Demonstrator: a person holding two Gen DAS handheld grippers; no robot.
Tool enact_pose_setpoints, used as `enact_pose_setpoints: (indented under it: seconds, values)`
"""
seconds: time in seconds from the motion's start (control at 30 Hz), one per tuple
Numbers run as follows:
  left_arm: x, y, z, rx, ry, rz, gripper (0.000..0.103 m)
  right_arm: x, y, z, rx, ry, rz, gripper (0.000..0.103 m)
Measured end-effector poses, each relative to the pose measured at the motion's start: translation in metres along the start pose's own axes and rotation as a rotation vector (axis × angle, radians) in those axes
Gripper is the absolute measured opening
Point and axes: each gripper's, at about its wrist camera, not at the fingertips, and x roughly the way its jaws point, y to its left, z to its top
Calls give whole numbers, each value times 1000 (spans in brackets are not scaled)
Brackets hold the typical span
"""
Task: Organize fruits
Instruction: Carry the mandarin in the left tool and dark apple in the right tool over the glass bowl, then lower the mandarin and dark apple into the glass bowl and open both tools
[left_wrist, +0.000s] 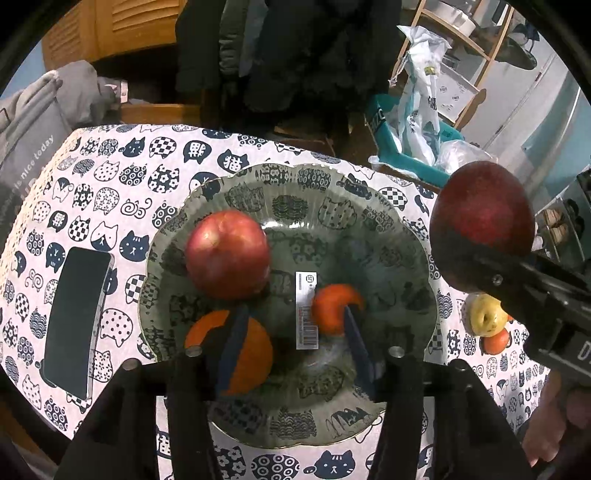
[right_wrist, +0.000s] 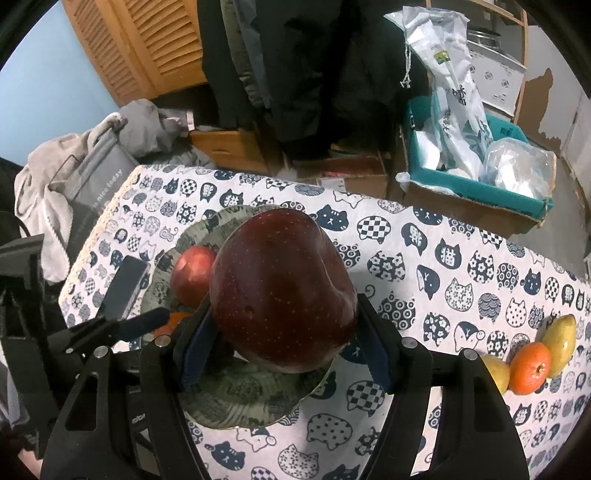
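Note:
A glass plate on the cat-print tablecloth holds a red apple, a large orange and a small orange. My left gripper is open above the plate, its fingers on either side of the two oranges and gripping nothing. My right gripper is shut on a dark red apple and holds it above the plate's right side; the dark apple also shows in the left wrist view. The red apple on the plate shows in the right wrist view too.
A black phone lies left of the plate. Yellow fruits and an orange sit on the cloth at the right. A barcode sticker is on the plate. Clothes and boxes stand beyond the table's far edge.

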Motion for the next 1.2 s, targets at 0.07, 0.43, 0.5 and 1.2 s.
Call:
enact_pose_setpoints:
  seconds: [0.07,0.43,0.5,1.2]
  values:
    - [-2,2,1,-3,0,0,56,1,0,0,4,3,0,71]
    - [-21,30,1,-63,-37,43,63,20,7,3,-8,43,-2,71]
    - [-22,36,1,-79,-35,50,63,26,11,3,-16,56,-3,71]
    - [-25,70,-4,-134,-33,85,63,86,34,-10,-81,197,-46,71]
